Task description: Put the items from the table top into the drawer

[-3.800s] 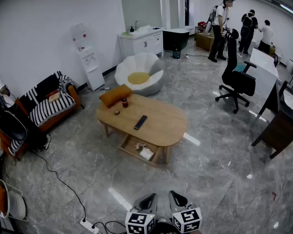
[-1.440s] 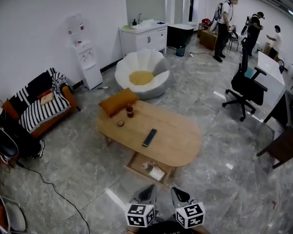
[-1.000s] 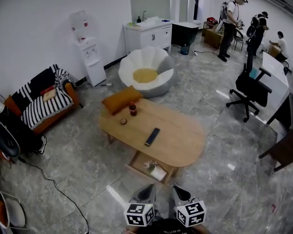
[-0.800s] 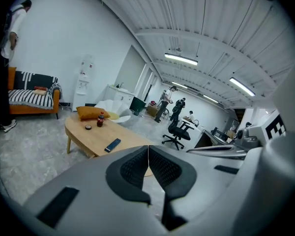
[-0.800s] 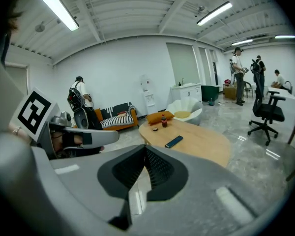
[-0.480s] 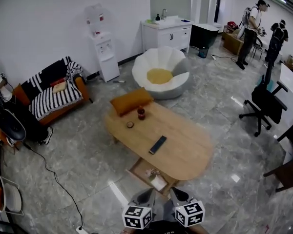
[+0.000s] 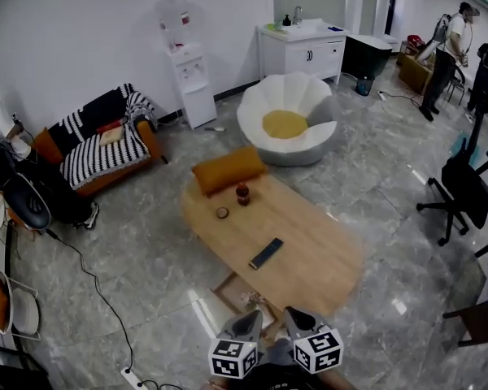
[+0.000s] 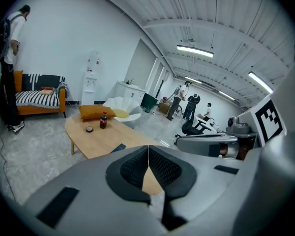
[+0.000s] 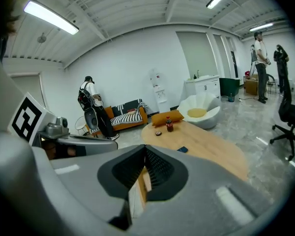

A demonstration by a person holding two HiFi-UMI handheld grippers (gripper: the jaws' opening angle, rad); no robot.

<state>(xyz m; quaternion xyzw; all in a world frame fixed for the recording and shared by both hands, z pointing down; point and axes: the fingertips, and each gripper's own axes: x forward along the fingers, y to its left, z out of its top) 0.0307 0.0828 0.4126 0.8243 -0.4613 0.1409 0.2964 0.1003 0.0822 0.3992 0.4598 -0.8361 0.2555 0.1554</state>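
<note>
left gripper (image 8: 148, 154) and right gripper (image 9: 144, 156) both pinched together, empty — near the wooden table (image 7: 313, 258) with bottle (image 7: 243, 193), remote (image 7: 266, 253), cushion (image 7: 228, 169).

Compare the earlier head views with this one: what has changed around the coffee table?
The person has walked closer. The table now fills more of the head view, and its open drawer sits just above the left gripper and right gripper. Both grippers stay shut and empty; nothing was picked up or let go. The cushion, bottle, small round item and remote lie where they were.
</note>
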